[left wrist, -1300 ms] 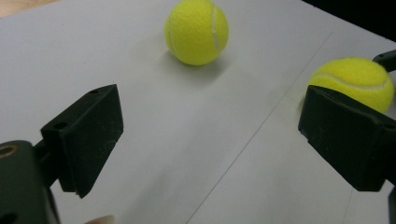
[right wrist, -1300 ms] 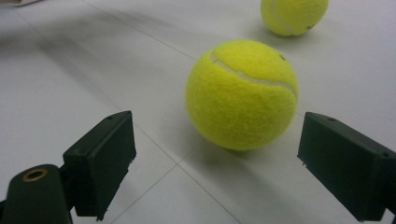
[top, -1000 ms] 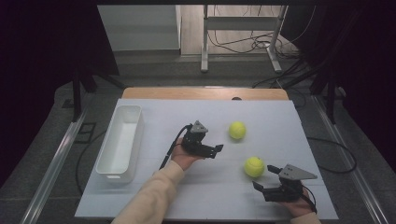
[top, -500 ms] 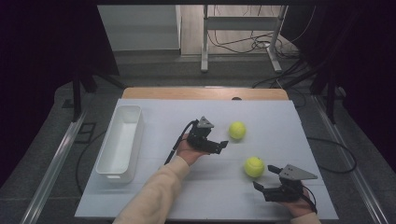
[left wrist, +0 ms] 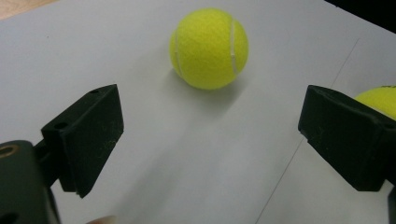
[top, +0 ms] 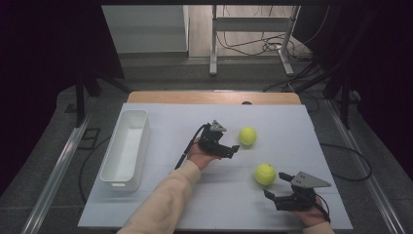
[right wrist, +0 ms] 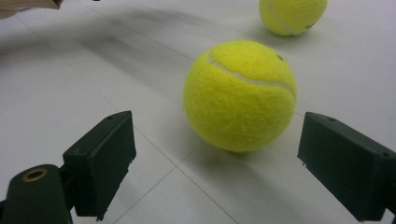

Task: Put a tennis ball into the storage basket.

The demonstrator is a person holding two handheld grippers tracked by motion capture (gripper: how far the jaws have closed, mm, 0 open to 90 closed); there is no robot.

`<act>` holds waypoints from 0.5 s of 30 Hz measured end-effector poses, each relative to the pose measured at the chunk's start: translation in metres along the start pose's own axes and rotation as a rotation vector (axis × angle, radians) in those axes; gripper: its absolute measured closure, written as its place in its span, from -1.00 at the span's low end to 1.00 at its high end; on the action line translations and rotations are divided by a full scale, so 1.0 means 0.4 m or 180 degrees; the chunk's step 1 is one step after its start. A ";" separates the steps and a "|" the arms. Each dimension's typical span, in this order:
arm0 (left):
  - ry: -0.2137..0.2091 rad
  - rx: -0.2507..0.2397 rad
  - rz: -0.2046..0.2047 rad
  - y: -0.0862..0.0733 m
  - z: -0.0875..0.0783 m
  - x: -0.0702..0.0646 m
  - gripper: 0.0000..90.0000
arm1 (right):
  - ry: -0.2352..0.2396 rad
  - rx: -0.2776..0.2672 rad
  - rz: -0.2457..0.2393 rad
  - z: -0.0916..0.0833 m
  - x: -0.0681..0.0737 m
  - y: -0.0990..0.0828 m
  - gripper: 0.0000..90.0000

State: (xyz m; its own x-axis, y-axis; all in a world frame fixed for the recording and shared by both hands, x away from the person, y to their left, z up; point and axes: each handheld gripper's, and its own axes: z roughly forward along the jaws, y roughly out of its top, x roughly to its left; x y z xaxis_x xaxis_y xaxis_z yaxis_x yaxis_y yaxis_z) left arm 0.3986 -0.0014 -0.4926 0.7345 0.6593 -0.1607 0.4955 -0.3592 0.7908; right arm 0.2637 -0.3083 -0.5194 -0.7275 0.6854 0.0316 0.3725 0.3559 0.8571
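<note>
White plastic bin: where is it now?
High view: the white plastic bin sits at the table's left, apart from the left gripper and both balls.

From above the near edge we look forward and down over the whole table (top: 160, 122), with floor and stands beyond. Our left gripper view sits low and close over the sheet, facing the far tennis ball (left wrist: 208, 48); the near tennis ball (left wrist: 379, 100) peeks in at its right edge. Our right gripper view, equally low, faces the near ball (right wrist: 240, 95) closely, the far one (right wrist: 292, 15) behind it. All three views share both balls.
</note>
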 end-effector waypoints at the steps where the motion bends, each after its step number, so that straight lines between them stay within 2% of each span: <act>1: 0.0000 0.0000 0.0000 0.000 0.000 0.000 -0.83 | 0.0000 0.0000 0.0000 0.000 0.000 0.000 -0.74; 7: 0.0021 0.0037 0.0035 0.013 0.014 0.006 -0.83 | 0.0000 0.0011 -0.0007 0.000 0.000 -0.001 -0.74; 11: 0.0019 0.0042 -0.0003 0.016 0.020 0.007 -0.83 | -0.0005 0.0007 -0.0016 0.001 0.001 -0.001 -0.74; 15: 0.0034 0.0075 0.0035 0.014 0.027 0.006 -0.83 | -0.0011 0.0020 -0.0037 0.003 0.002 -0.001 -0.74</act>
State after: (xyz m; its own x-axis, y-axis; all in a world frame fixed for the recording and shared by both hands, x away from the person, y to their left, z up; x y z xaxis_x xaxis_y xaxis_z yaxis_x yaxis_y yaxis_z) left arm 0.4082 -0.0091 -0.4949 0.7350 0.6623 -0.1456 0.4982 -0.3818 0.7784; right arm 0.2636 -0.3072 -0.5202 -0.7298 0.6833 0.0200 0.3678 0.3679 0.8541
